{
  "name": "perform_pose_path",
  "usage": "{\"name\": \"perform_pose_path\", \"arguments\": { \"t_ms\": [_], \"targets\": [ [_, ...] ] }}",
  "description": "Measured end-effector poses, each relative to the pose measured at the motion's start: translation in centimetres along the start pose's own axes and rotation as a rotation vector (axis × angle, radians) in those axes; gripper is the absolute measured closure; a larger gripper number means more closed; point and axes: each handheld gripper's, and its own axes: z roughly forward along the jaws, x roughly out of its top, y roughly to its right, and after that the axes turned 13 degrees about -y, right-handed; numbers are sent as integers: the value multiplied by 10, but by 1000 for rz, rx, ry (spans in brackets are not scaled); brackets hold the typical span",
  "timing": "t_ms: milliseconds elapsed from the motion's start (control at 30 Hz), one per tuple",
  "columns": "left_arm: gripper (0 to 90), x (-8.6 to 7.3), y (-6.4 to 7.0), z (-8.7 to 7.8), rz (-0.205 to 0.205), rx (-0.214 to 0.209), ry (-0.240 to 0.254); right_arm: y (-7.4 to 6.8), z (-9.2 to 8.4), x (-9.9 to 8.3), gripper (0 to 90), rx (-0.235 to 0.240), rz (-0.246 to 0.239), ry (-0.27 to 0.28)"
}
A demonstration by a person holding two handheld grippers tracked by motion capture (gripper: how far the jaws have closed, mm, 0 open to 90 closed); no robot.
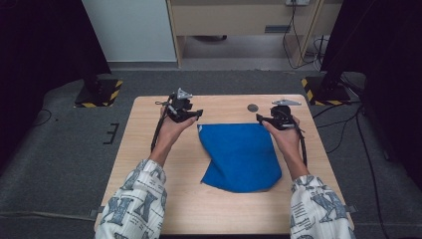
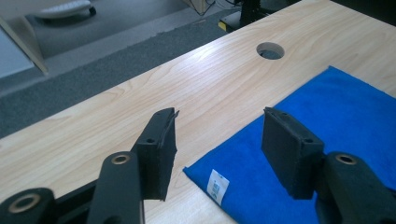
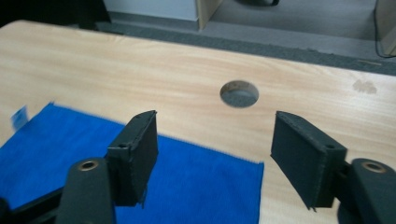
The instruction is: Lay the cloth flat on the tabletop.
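Note:
A blue cloth [image 1: 241,157] lies flat on the wooden table [image 1: 149,164], its far edge running between my two grippers. My left gripper [image 1: 198,115] hovers at the cloth's far left corner. In the left gripper view its jaws [image 2: 219,123] stand open over that corner [image 2: 327,107], where a small white label [image 2: 217,185] shows, and nothing is pinched. At the far right corner my right gripper [image 1: 260,118] is also open. The right gripper view has its jaws [image 3: 215,123] apart above the cloth's corner [image 3: 196,182], with no pad pressing on it.
A round cable hole [image 1: 253,107] is cut in the table just beyond the cloth's far edge. Two stand bases with yellow-black stripes [image 1: 99,92] [image 1: 326,89] sit on the grey floor past the table. Cables trail at the right.

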Motion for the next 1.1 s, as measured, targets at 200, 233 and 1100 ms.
{"name": "perform_pose_path", "arguments": {
  "t_ms": [200, 233, 1100],
  "targets": [
    [432, -16, 12, -14, 31, -38, 23, -3, -15, -16, 292, 43, -42, -9],
    [432, -19, 14, -15, 38, -40, 19, -3, -18, -18, 309, 49, -47, -7],
    [436, -82, 59, -23, 136, -85, 35, -22, -53, -66, 668, 155, -122, 16]
  ]
}}
